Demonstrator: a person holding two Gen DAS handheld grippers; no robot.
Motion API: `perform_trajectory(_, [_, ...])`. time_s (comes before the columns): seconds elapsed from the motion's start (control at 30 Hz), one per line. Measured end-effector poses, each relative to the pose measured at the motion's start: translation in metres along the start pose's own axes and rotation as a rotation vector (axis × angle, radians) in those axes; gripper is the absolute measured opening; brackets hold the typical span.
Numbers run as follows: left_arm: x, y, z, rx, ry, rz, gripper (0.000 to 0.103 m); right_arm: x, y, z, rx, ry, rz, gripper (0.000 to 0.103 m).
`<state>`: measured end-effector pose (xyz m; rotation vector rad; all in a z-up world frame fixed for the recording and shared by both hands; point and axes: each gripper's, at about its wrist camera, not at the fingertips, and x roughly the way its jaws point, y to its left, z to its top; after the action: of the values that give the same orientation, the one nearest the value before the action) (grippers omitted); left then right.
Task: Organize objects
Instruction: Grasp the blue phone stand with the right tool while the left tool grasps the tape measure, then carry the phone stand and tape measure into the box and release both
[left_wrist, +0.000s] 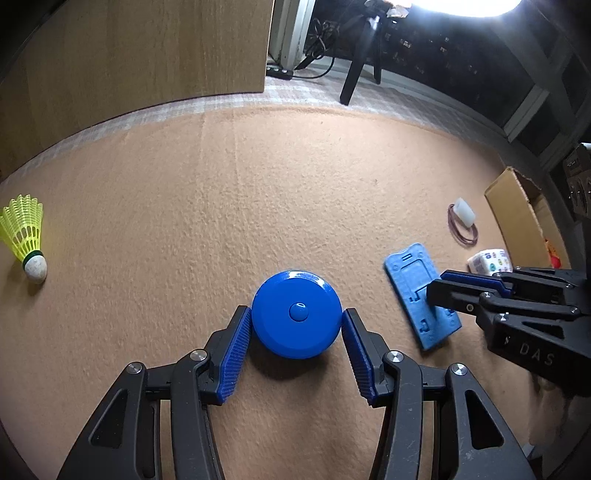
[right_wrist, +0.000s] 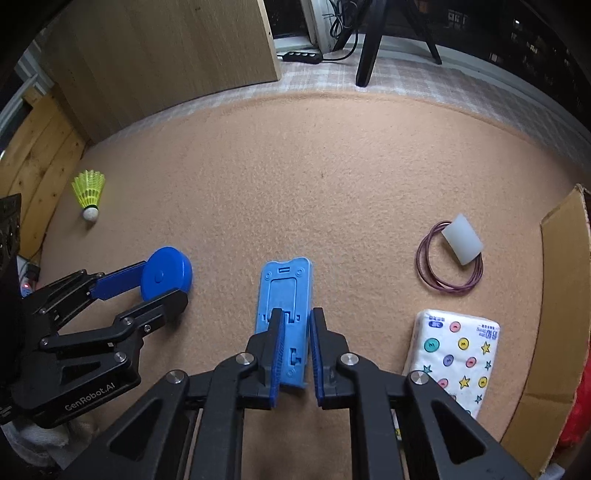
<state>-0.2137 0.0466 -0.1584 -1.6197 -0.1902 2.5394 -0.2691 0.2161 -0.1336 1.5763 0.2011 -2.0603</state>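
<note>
While fingers (left_wrist: 236, 341) flank the blue disc (left_wrist: 296, 314) (untouched).

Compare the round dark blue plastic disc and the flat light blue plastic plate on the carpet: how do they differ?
The round dark blue plastic disc is glossy and thick, with a small button in its centre; the flat light blue plastic plate is matte, thin and rectangular, with moulded recesses. The disc sits between the pads of the left gripper; the plate is clamped in the right gripper. Both are blue plastic and lie on the carpet.
</note>
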Motion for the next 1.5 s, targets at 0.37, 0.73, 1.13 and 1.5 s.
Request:
perform_trajectory(0.37, [-0.003, 0.0, -0.008, -0.019, -0.007, 0.009, 0.054, 0.01, 0.008, 0.0, -0.04, 0.048, -0.007, 0.047])
perform_trajectory(0.73, [-0.018, 0.003, -0.014, -0.022, -0.031, 0.008, 0.054, 0.014, 0.03, 0.001, -0.166, 0.081, -0.1, 0.033])
perform_trajectory(1.13, [-0.042, -0.029, -0.002, 0.014, -0.081, -0.035, 0.054, -0.051, -0.004, -0.01, -0.054, -0.047, 0.006, 0.033])
perform_trajectory(1.5, [-0.047, -0.127, 0.026, 0.145, -0.115, -0.134, 0.054, -0.126, -0.107, -0.043, 0.105, -0.174, -0.058, 0.032])
